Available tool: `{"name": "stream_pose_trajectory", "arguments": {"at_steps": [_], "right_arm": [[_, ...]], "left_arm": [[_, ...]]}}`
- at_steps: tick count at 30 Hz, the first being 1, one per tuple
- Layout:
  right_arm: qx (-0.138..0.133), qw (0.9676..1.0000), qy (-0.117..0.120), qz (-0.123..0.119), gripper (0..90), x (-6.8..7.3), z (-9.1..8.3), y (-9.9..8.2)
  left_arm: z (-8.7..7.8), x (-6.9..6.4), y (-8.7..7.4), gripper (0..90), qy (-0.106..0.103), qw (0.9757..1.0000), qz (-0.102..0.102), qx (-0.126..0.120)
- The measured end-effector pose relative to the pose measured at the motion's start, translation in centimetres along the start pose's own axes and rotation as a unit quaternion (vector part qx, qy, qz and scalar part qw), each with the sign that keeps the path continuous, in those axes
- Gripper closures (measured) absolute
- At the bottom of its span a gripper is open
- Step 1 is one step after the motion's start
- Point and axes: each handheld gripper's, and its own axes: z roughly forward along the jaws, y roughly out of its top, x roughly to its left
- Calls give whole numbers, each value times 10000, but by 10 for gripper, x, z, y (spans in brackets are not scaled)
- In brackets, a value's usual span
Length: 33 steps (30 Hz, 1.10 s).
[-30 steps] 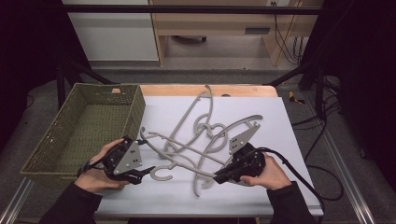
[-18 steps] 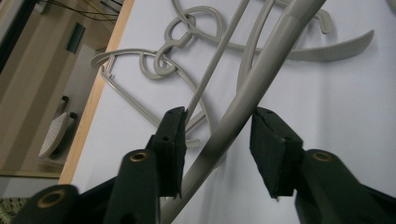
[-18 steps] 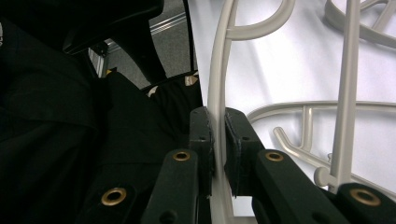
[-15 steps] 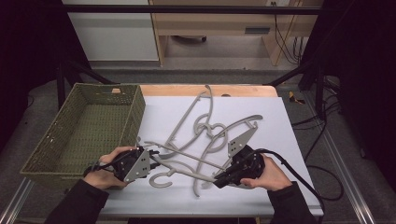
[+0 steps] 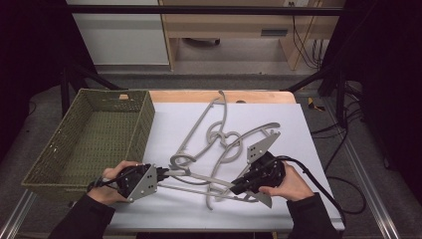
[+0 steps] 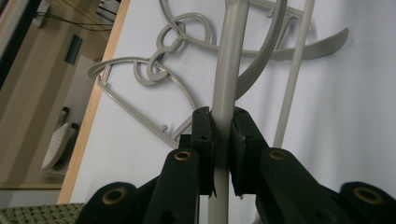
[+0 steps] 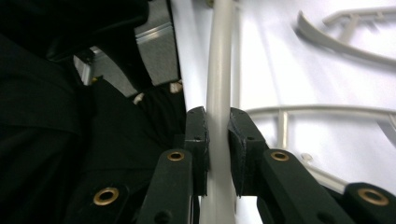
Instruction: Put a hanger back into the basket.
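Hanger, tangled with others toward twelve o'clock, is pinched at both ends by left gripper, its jaws just closed, and right gripper, likely for lifting free.

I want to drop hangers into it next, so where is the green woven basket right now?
In the high view the basket sits at the table's left edge, beside the white mat, just beyond the left gripper.

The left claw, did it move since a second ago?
Yes. The left claw slid a little to the right, away from the green basket, and its jaws have just been closing onto a grey hanger.
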Motion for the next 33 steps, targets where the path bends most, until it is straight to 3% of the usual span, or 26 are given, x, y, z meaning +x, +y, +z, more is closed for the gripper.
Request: {"name": "stream_pose_trajectory", "arguments": {"at_steps": [6,7,9,10,11,14,19,20,22,24,26,29,33], "right_arm": [[-457,9988,-155,-11,788,-3,-9,-3],[-474,9987,-180,5,787,-3,-10,-2],[-572,9979,-303,22,779,-2,-13,-3],[-613,9974,-392,6,767,-3,-14,-3],[-652,9966,-495,36,755,-3,-15,-2],[-788,9928,-896,71,705,-3,-17,-3],[-1263,9809,-1482,36,590,-2,-24,-5],[-1396,9758,-1681,44,561,-2,-26,-5],[-1711,9661,-1929,95,517,-1,-33,-7],[-1934,9590,-2069,67,467,0,-37,-8],[-2168,9497,-2259,40,411,2,-42,-10],[-2409,9388,-2462,106,348,4,-50,-14],[-2560,9306,-2608,210,296,7,-54,-20]], "left_arm": [[0,1,3,819,-122,9990,-419,-30],[2,-1,4,819,-127,9974,-682,-186],[2,1,5,820,-151,9971,-740,-125],[1,2,5,820,-140,9976,-676,-56],[2,1,6,820,-138,9961,-861,-130],[2,2,9,821,-97,9942,-1066,-104],[2,7,13,822,-14,9909,-1344,-12],[3,7,13,822,33,9888,-1493,-56],[2,10,13,822,112,9871,-1594,-9],[1,13,14,822,176,9846,-1737,38],[0,15,14,822,223,9811,-1923,53],[-1,19,15,821,330,9758,-2159,76],[-2,24,16,821,416,9682,-2465,103]]}}
